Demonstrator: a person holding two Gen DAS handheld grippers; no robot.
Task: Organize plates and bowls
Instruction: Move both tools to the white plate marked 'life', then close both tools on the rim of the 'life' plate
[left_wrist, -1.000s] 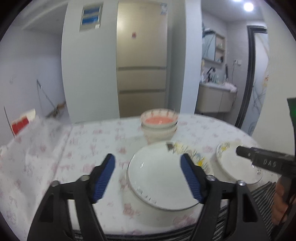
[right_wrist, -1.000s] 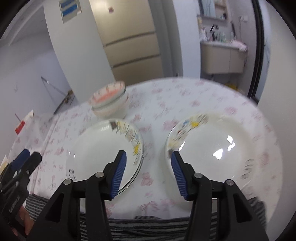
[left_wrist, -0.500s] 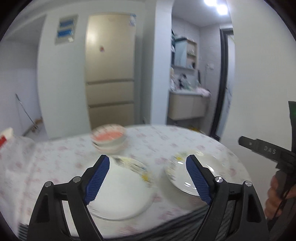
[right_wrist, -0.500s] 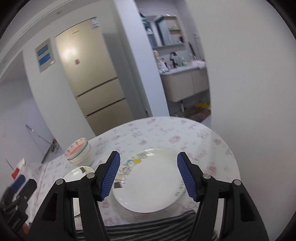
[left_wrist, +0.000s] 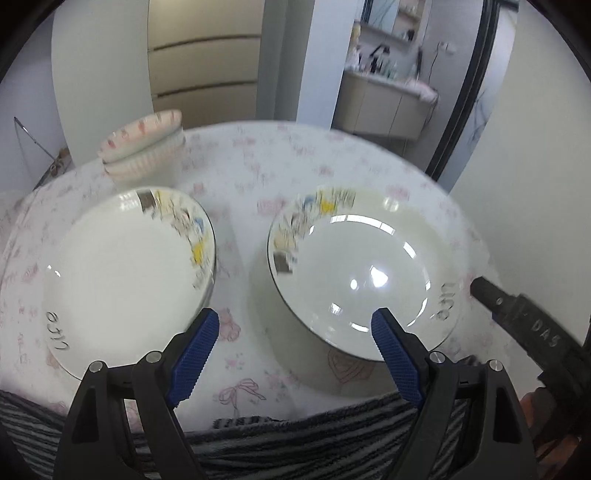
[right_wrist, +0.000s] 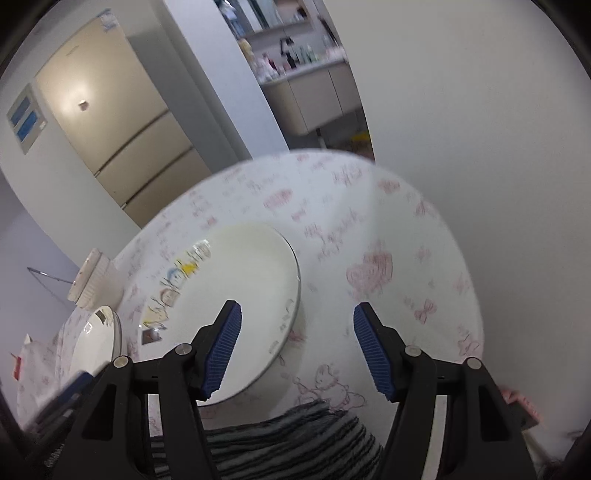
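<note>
- The left gripper (left_wrist: 293, 334) has its jaws spread wide and holds nothing; it hangs over the near table edge, between the two plates.
- The right gripper (right_wrist: 297, 341) is also wide apart and empty, its left finger over the near rim of the right plate (right_wrist: 240, 295).
- The right plate (left_wrist: 365, 273) and left plate (left_wrist: 125, 273) lie flat, side by side but apart, on the floral tablecloth (left_wrist: 240, 166); the stacked bowls (left_wrist: 144, 144) sit behind the left plate.
- Judged step: approach to the right plate, not yet gripped. Next, the right jaws need to straddle its rim and close.
- Compared with half a second ago, both cameras sit lower and closer to the plates.
</note>
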